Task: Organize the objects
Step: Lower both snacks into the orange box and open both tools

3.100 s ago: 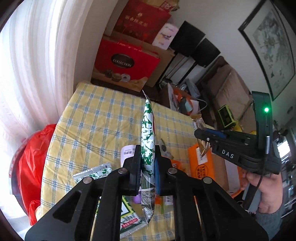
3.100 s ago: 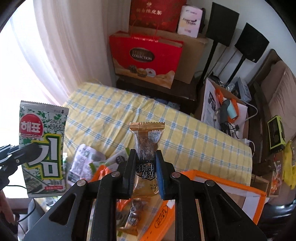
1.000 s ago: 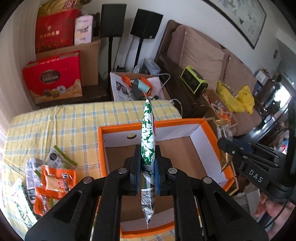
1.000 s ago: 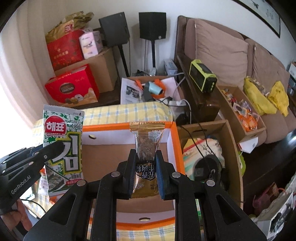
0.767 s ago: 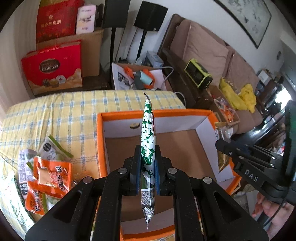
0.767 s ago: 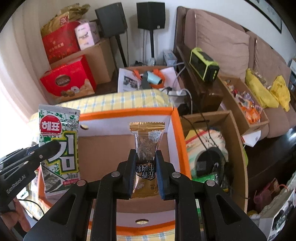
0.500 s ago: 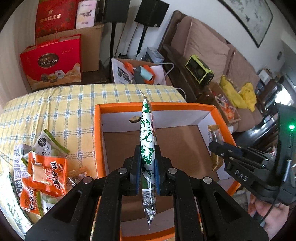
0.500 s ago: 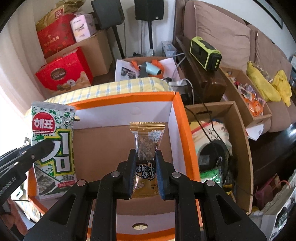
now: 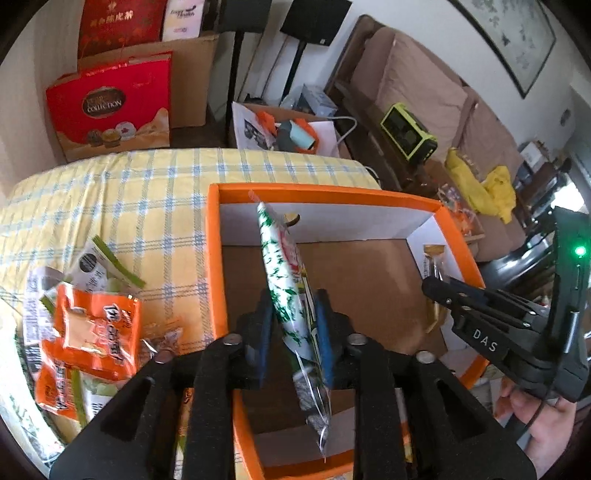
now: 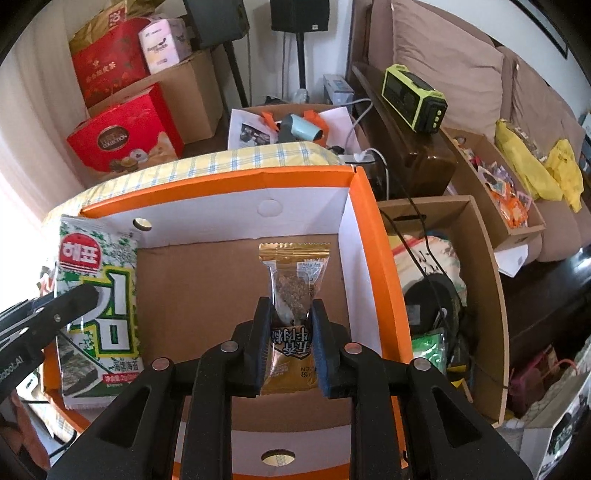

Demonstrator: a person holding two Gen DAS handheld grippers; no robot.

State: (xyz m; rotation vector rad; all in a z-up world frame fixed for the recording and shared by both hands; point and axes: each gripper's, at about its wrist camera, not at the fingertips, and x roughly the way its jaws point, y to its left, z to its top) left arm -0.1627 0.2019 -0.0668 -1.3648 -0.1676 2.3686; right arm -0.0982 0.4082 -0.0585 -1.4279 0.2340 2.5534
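both packets have dropped into the orange box (image 10: 373, 236) since earlier.
left gripper (image 9: 293, 321) jaws opening, seaweed packet (image 9: 286, 280) tilting loose at frame centre; right gripper (image 10: 291, 332) pinches the gold snack sachet (image 10: 293, 284) mid-body. both light, crinkly, slippery.

"COLLECTION" on red bag (image 9: 110, 107); "DAS" on right gripper (image 9: 436, 291)

There were two hand-held grippers, one orange box (image 10: 373, 258), one seaweed packet (image 10: 99, 306), one gold snack packet (image 10: 295, 273), two orange packets (image 9: 96, 328) near the bed's (image 9: 129, 192) left edge, and two black speakers (image 10: 299, 14).
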